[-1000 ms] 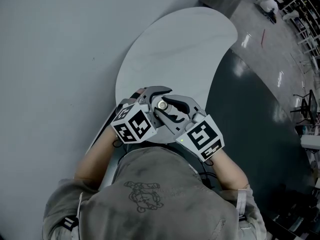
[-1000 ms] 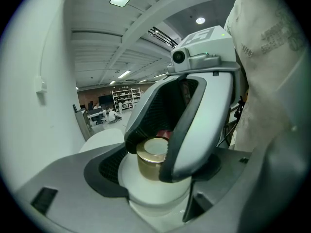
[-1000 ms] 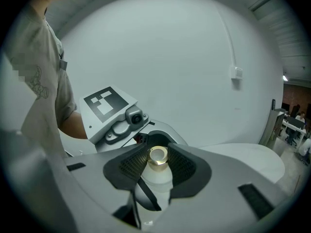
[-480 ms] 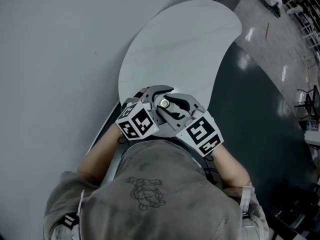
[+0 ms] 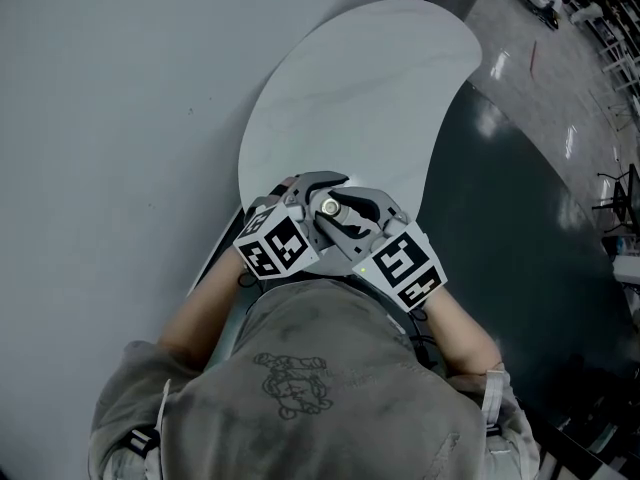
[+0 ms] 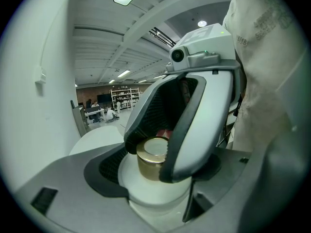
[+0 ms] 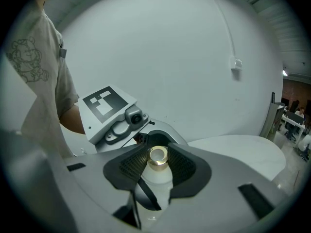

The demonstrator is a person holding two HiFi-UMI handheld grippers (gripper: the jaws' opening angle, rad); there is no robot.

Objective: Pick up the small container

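Note:
The small container is a white bottle (image 6: 156, 191) with a gold cap (image 6: 151, 158). Both grippers hold it close to the person's chest, above the near edge of the white table (image 5: 360, 98). In the left gripper view my left gripper (image 6: 158, 183) is shut on the white body. From above, the right gripper's grey jaws close round the cap. In the right gripper view my right gripper (image 7: 157, 165) has its black pads against the gold cap (image 7: 157, 158), with the white body (image 7: 158, 184) below. In the head view the cap (image 5: 327, 206) shows between the two marker cubes.
The curved white table reaches away from the person toward a dark glossy floor (image 5: 510, 258) on the right. A pale wall (image 5: 100, 118) lies to the left. The left gripper's marker cube (image 7: 104, 103) stands just beyond the container in the right gripper view. Shelving and people stand far off (image 6: 104, 108).
The head view has shifted slightly. Both grippers stay locked on the container in the same place.

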